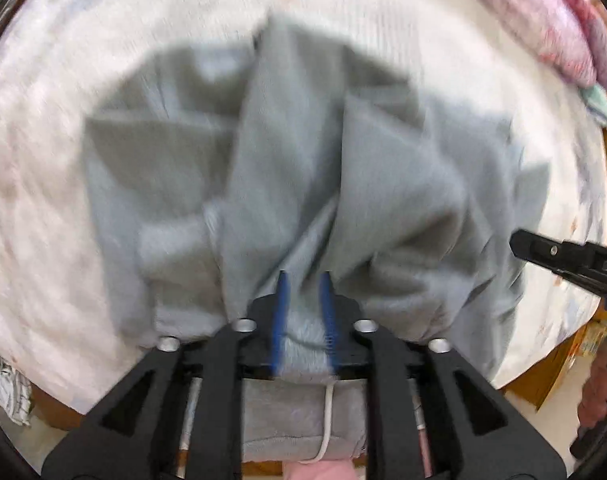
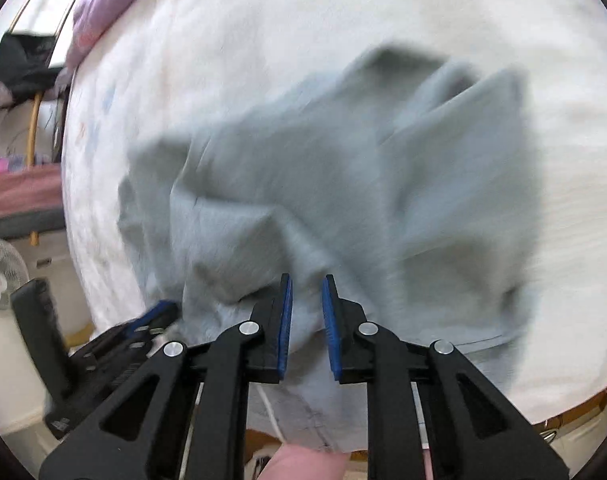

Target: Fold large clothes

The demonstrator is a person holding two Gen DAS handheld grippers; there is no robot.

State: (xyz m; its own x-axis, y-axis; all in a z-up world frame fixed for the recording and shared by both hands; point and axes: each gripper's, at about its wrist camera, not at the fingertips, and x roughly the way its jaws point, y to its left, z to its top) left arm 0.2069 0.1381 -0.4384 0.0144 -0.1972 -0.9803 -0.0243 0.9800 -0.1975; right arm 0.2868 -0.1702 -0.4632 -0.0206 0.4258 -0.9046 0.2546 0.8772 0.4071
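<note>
Garment: grey sweatshirt-type top (image 1: pixel 287 168), crumpled in loose folds on the white bed cover (image 1: pixel 55 208); near hem hangs over bed edge toward the cameras. Both views blurred.
L gripper (image 1: pixel 303 280): points steeply down at near hem; jaws narrow, blue pads (image 1: pixel 280 312) either side of a bunched ridge of grey cloth, cloth fills the gap and looks pinched.
R gripper (image 2: pixel 306 280): also over near hem, further along it; jaws narrow but a gap shows betw. blue pads (image 2: pixel 286 320); grey cloth lies in and behind the gap, can't tell if pads actually press it.
Cross-views: R gripper tip shows at right edge of left wrist view, just off garment's side; L gripper shows low left in right wrist view, at the cloth edge.
Cord: white drawstring (image 1: pixel 327 420) hangs from hem below L jaws.
Bed surroundings: pink/purple quilt (image 1: pixel 551 20) bunched at far corner; wooden bed frame (image 1: pixel 543 384) under the cover.
Room: white fan (image 2: pixel 1 276) on floor at left, right wrist view.
Person: fingertip (image 2: pixel 303 462) at bottom edge, right wrist view.
</note>
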